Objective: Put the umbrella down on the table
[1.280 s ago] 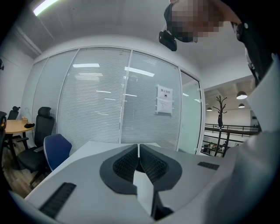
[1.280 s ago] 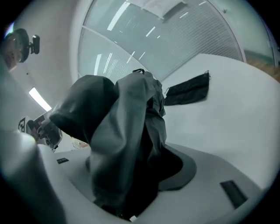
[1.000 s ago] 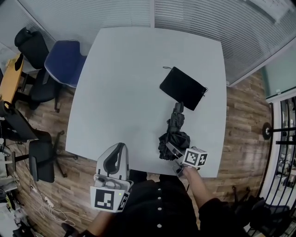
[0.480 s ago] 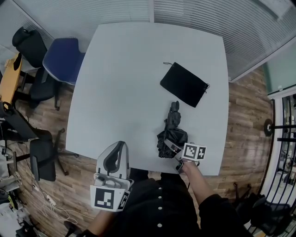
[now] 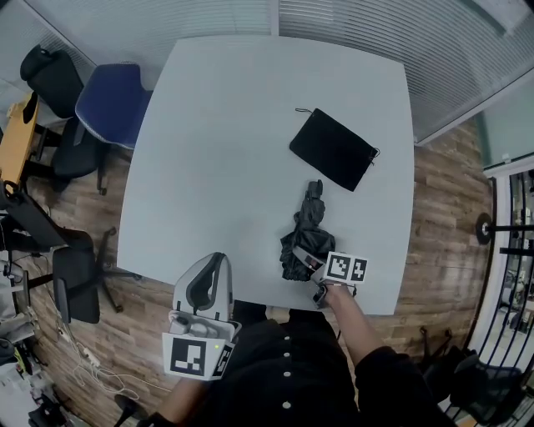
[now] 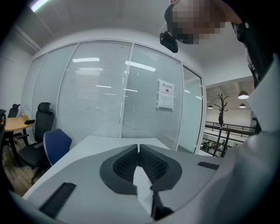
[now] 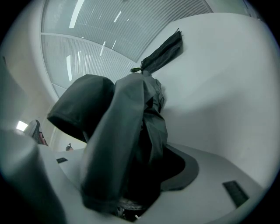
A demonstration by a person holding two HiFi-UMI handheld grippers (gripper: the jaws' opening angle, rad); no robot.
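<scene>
Head view first: folded black umbrella point(image 5: 304, 238) down on the white counter point(image 5: 225, 133), close to the near edge and right of the middle, narrow end pointing toward the far side. Bunched canopy end lying inside the right claw point(image 5: 310, 262), between 2 jaws spread wide and just now opening further. Pads standing to either side of slack fabric, so released rather than clenched. Looking along those jaws in the right gripper view: dark folds filling most of the space between them, pale counter beyond.

Just past the umbrella's far tip, apart from it, flat and askew: 1 black pouch point(image 5: 332, 150).

Off to the left, near the counter's near edge: left claw point(image 5: 215, 263), jaws pressed together, ribbed pads meeting at the tips, gripping nothing.

Past the counter's left side: 1 blue chair point(image 5: 113, 104) and black office chairs point(image 5: 52, 79) on wood floor point(image 5: 442, 217). Behind the far edge: glass wall with blinds point(image 5: 367, 25).
</scene>
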